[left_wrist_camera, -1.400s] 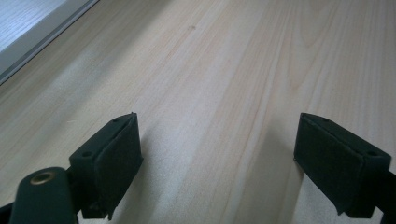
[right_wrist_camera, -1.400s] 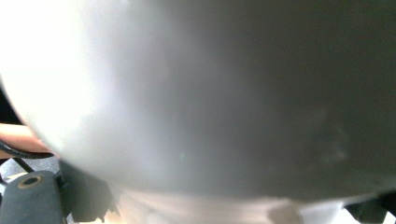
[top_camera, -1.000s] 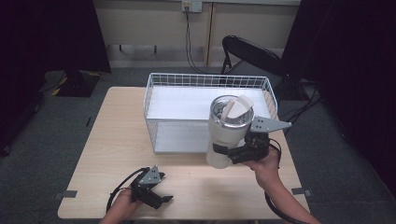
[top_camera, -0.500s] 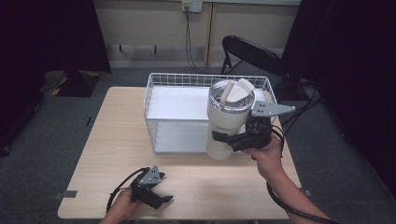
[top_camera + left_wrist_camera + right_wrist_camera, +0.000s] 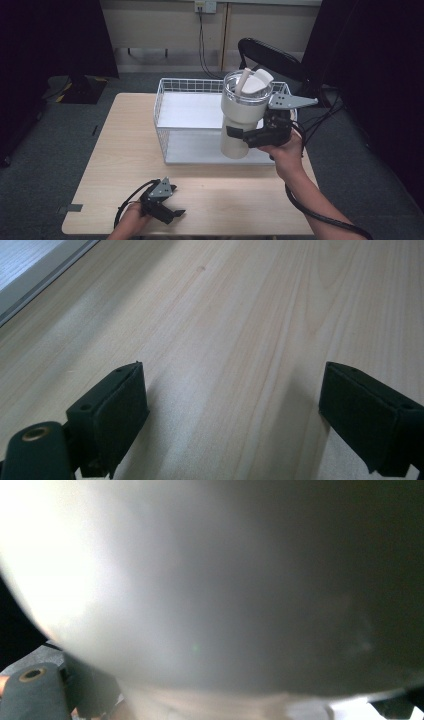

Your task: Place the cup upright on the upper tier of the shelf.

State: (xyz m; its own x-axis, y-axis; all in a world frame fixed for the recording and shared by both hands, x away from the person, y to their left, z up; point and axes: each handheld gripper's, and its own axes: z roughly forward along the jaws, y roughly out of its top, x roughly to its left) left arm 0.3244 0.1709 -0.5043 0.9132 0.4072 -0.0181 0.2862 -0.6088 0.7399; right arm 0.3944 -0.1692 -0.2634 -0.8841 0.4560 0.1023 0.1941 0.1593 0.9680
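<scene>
A tall white tumbler (image 5: 242, 114) with a clear lid and a white straw hangs upright above the right part of the white wire basket (image 5: 165, 111), and my right gripper (image 5: 245, 136) is shut on its narrow lower body. In the right gripper view the tumbler's pale wall (image 5: 210, 580) sits blurred right against the camera. My left gripper (image 5: 170, 214) rests on the wooden table (image 5: 115, 150) near its front edge, open, with bare wood between its jaws. The left gripper view has its two black pads (image 5: 120, 405) spread wide over the tabletop (image 5: 235, 330).
The basket stands at the back middle of the table, with a pale floor inside. A black folding chair (image 5: 272, 55) stands behind the table at the right. Dark curtains flank the scene. A cable (image 5: 320, 215) trails from the right gripper along the forearm.
The right gripper has lifted the tumbler higher and carried it farther back over the basket's right side. The left gripper has stayed where it was.
</scene>
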